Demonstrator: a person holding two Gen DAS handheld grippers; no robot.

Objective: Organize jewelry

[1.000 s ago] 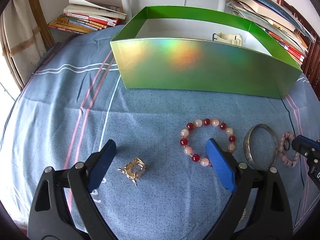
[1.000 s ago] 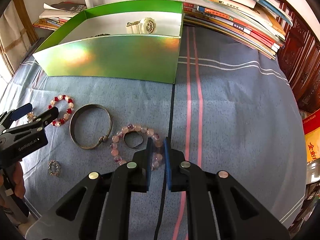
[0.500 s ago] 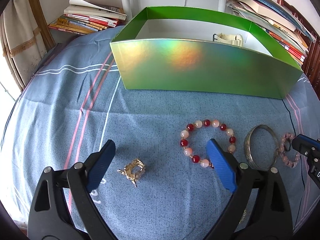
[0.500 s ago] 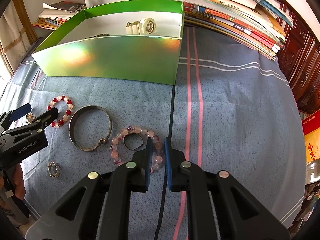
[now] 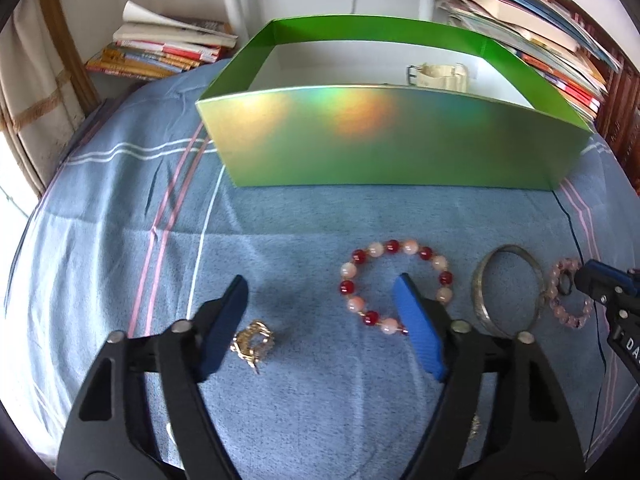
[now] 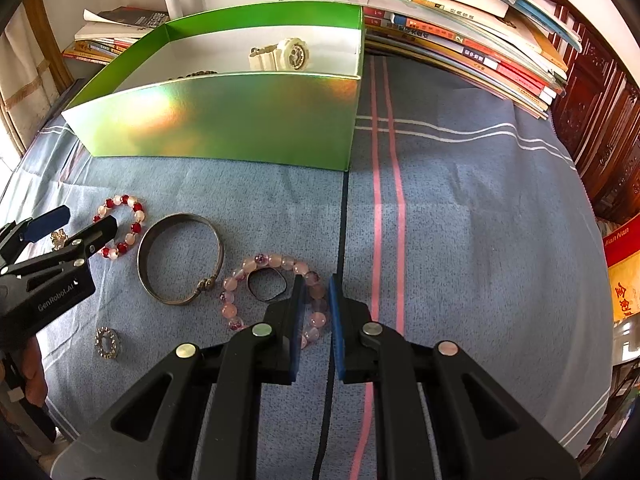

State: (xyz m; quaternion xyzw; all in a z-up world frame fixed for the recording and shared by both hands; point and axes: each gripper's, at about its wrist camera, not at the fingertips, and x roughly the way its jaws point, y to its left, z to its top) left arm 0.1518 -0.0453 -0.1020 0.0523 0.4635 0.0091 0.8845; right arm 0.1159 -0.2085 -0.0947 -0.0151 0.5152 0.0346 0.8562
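surface: blue cloth with pink and white stripes, covers lower two thirds of both views
room: book stacks upper right in right view, more books upper left in left view, dark carved wood furniture at right edge
box: green box, upper centre, open top, white inside, stands on cloth
left gripper: left gripper lower centre of left view, jaws spread wide, empty, straddling cloth; gold ring just beside its left finger, red-and-white bead bracelet partly behind its right finger
right gripper: right gripper lower centre of right view, jaws nearly together with a narrow gap, around the right side of the pink bead bracelet (real pinch or not, cannot tell)
other jewelry: silver bangle between the two bead bracelets, dark ring inside the pink one
change vs earlier: right gripper has slid forward over the pink beads; left barely moved, jewelry unmoved
right view only: white watch face-on in box, dark beads behind front wall, small sparkly ring lower left
left view only: watch seen only as a strap edge
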